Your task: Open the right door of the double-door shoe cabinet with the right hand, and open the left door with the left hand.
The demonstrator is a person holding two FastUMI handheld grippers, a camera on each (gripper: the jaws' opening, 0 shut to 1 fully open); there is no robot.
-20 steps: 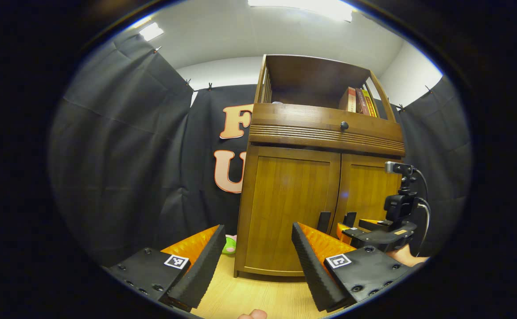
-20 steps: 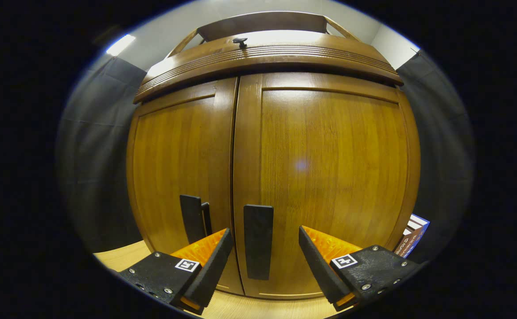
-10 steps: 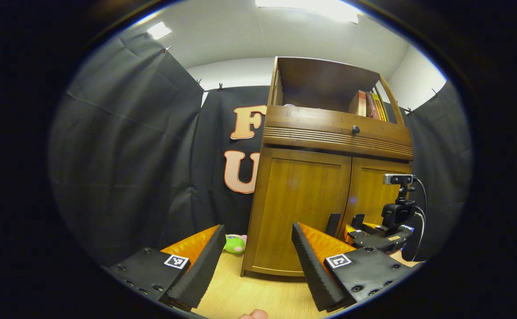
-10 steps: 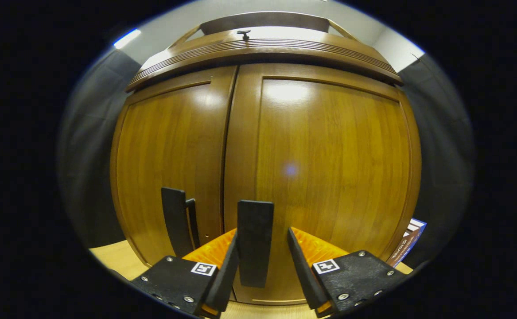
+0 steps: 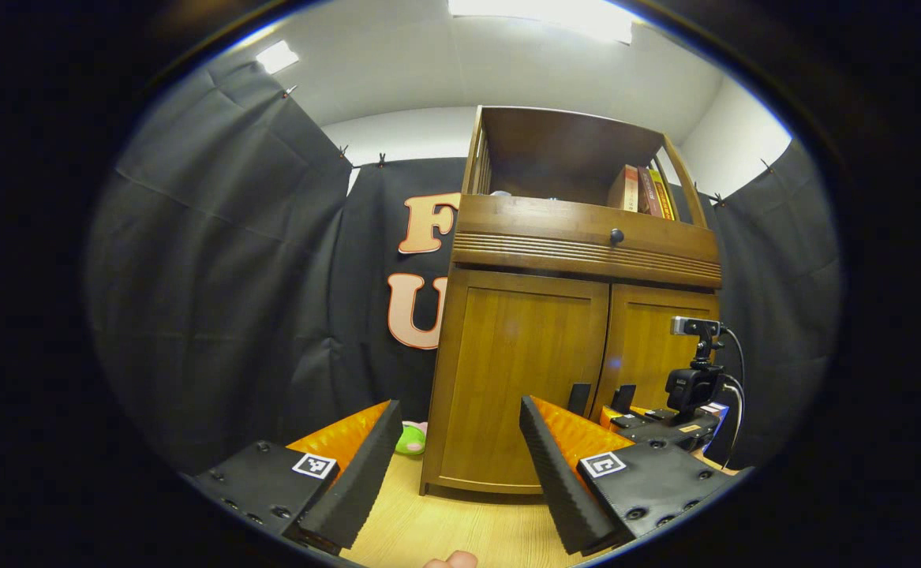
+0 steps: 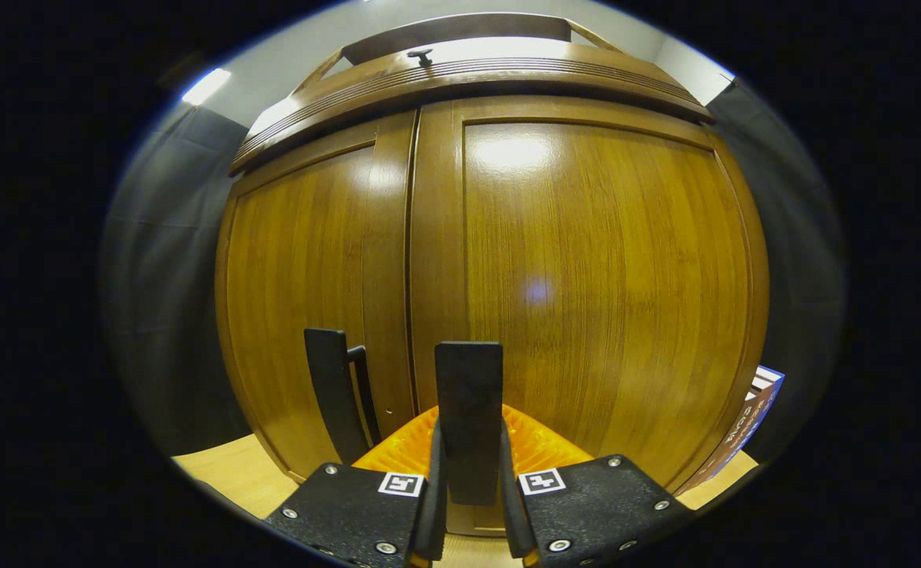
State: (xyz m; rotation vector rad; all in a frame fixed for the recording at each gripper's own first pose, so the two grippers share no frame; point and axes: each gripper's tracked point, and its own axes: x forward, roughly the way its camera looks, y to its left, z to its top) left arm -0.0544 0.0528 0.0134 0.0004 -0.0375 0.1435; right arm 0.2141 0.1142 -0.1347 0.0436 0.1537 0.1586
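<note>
Now the right gripper (image 6: 468,505) has both fingers pressed flat against the sides of the right handle (image 6: 469,418), a dark upright bar low on the right door (image 6: 586,284) of the shoe cabinet (image 5: 578,355), just beside the centre seam. The left gripper (image 5: 452,465) stands wide, holding nothing, well short of the cabinet and off to its left side; the left handle (image 6: 326,394) sits just on the other side of the seam, untouched on the left door (image 5: 515,371). Both doors look closed.

The grip sits low on the bar, so a pull that runs straight back instead of following the door's swing could, I judge, let the fingers slide off the handle. A sharp tug might also rock the cabinet, since it looks tall and carries weight high up. If the left gripper comes in while the right door swings, the two could crowd each other at the seam.

As for contents, the open shelf on top of the cabinet holds a few books (image 5: 640,188) standing at its right end. What lies behind the doors is hidden. A small green toy (image 5: 411,439) lies on the floor (image 5: 460,528) by the cabinet's left foot.
</note>
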